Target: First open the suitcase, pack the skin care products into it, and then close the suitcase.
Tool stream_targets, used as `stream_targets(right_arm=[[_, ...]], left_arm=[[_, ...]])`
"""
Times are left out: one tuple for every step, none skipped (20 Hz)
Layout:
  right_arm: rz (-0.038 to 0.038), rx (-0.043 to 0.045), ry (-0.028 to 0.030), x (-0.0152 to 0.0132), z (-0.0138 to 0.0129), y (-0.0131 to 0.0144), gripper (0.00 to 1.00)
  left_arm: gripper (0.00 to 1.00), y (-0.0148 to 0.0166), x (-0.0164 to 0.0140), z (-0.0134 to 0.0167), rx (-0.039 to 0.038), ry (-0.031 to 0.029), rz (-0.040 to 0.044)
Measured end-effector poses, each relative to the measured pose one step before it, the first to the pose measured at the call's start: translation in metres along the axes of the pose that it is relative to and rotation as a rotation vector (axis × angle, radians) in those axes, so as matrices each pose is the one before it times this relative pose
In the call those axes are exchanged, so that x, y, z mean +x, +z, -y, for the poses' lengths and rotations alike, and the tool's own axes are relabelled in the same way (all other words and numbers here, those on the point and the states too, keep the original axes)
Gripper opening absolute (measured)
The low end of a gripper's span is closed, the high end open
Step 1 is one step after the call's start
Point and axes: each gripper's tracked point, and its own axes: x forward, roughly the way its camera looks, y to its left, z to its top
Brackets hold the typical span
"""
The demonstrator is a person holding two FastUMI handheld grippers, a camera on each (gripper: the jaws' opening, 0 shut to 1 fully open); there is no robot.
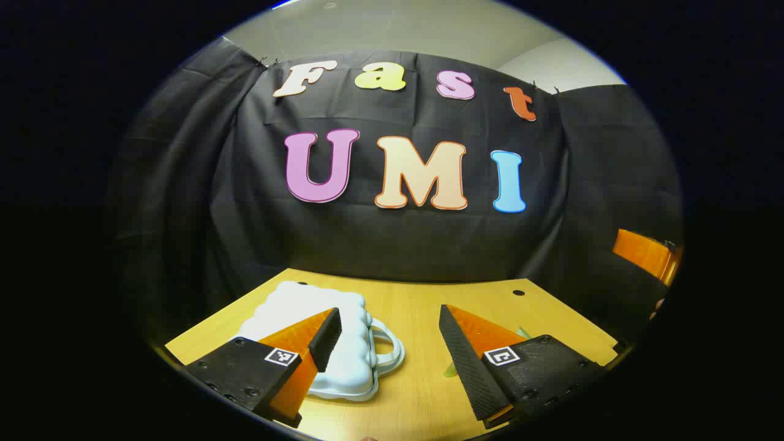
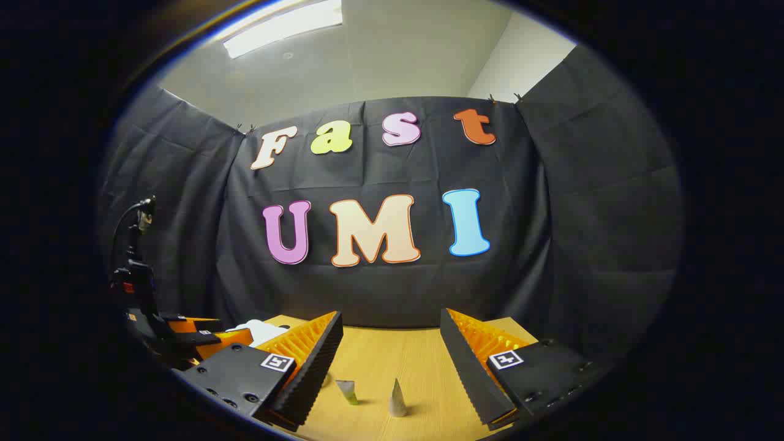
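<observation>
Black-draped booth, wooden table (image 1: 416, 300), and we have not started packing.

Largest first: our pale blue suitcase (image 1: 318, 331) lies shut on the table's left part, handle toward the middle, just behind the left gripper (image 1: 389, 337), whose jaws stand wide and hold nothing. The right gripper (image 2: 389, 361) is likewise spread and empty. Ahead of it stand two small skin care products, a green-tipped tube (image 2: 346, 391) and a pale tube (image 2: 397, 399), close together. We judge opening, packing and closing all remain.
</observation>
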Motion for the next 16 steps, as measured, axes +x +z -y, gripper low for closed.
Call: stream_targets(right_arm=[[-0.00114, -0.0014, -0.00056, 0.00005, 0.00106, -0.00011, 0.99], [-0.00274, 0.00013, -0.00106, -0.00092, 0.00033, -0.00125, 0.99], [-0.00388, 0.00157, -0.00144, -0.00038, 0.00043, -0.00032, 0.99], [-0.00328, 0.00275, -0.001, -0.00073, 0.00045, -0.00153, 0.99], [-0.00333, 0.00297, -0.00006, -0.00089, 0.00058, -0.00033, 0.99], [-0.00116, 0.00016, 0.00032, -0.00054, -0.00052, -0.00091, 0.99], [-0.0013, -0.00254, -0.00011, -0.00058, 0.00009, 0.00024, 0.99], [0.00014, -0.00351, 0.00041, -0.00029, 0.00002, -0.00149, 0.99], [-0.00056, -0.00325, 0.00143, 0.00032, -0.00089, 0.00114, 0.99], [-0.00142, -0.00136, 0.00195, 0.00047, -0.0011, -0.0011, 0.99], [-0.00468, 0.0015, 0.0023, 0.00093, -0.00118, -0.00045, 0.99], [-0.00283, 0.00301, 0.00252, 0.00116, -0.00107, -0.0011, 0.99], [-0.00303, 0.00328, 0.00189, 0.00116, -0.00077, 0.00089, 0.99], [0.0, 0.00091, -0.00033, 0.00097, -0.00053, 0.0005, 0.99], [0.00412, -0.00232, -0.00351, 0.00078, 0.00101, 0.00161, 0.99], [0.00511, -0.00305, -0.00637, 0.00064, 0.00156, 0.00126, 0.99]], left_arm=[[0.94, 0.00011, -0.00058, 0.00208, 0.00128, -0.00419, -0.00274], [0.94, -0.00166, -0.00063, 0.00152, -0.00177, -0.00381, -0.00333], [0.94, 0.00035, -0.00082, 0.00192, -0.0064, -0.00284, -0.00313], [0.94, -0.00062, -0.00061, 0.00089, -0.00723, -0.00125, -0.00161], [0.94, 0.00035, -0.00032, 0.00092, -0.00569, -0.00043, -0.00131], [0.94, -0.00159, -0.00123, -0.00087, -0.00349, 0.00263, -0.00194], [0.94, -0.00039, 0.00004, -0.00053, -0.00209, 0.00282, -0.00325], [0.94, -0.00104, 0.00026, -0.00138, -0.00308, 0.00271, -0.00188], [0.94, 0.00061, -0.00057, -0.00115, -0.0046, 0.0038, 0.00217], [0.94, -0.00052, 0.00052, -0.00171, -0.00709, 0.00508, 0.00052], [0.94, -0.00183, 0.00035, -0.00131, -0.0086, 0.00442, -0.00334], [0.94, -0.0027, 0.00003, -0.00037, -0.00943, 0.00291, -0.00573], [0.94, -0.00149, -0.00012, -0.00109, -0.0059, 0.00503, -0.00502], [0.94, -0.0008, 0.00082, -0.00215, -0.00549, 0.00536, -0.00273], [0.94, -0.00072, 0.00122, -0.00002, -0.00576, 0.00154, -0.00462], [0.94, -0.00273, 0.00131, 0.0002, -0.00459, -0.00163, -0.00894]])
